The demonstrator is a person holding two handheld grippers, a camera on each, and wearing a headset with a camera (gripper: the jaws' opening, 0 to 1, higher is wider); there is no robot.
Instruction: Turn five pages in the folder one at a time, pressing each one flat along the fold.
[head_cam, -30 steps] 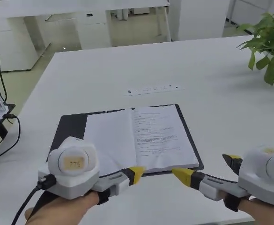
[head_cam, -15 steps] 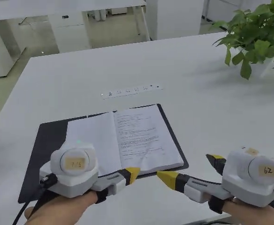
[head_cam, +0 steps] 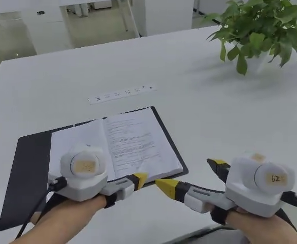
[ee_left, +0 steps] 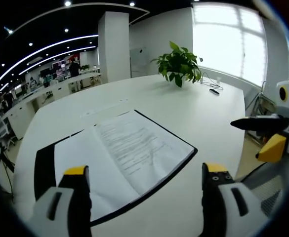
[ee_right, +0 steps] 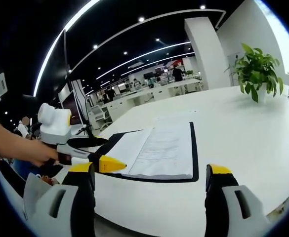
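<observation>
Table (head_cam: 239,112): white, in an open office.
Folder (head_cam: 112,142): lies open near the front edge; plant (head_cam: 260,25) at 1 o'clock.
Left gripper (ee_left: 144,170): released, at the folder's 6 o'clock.
Right gripper (head_cam: 191,174): released, at 5 o'clock, over open tabletop.

The head view looks down from above the desk's (head_cam: 214,112) near edge. Both gripper views sit low and close behind the open folder (ee_left: 129,148), sharing it and the potted plant (ee_right: 255,66) toward 1–2 o'clock.
</observation>
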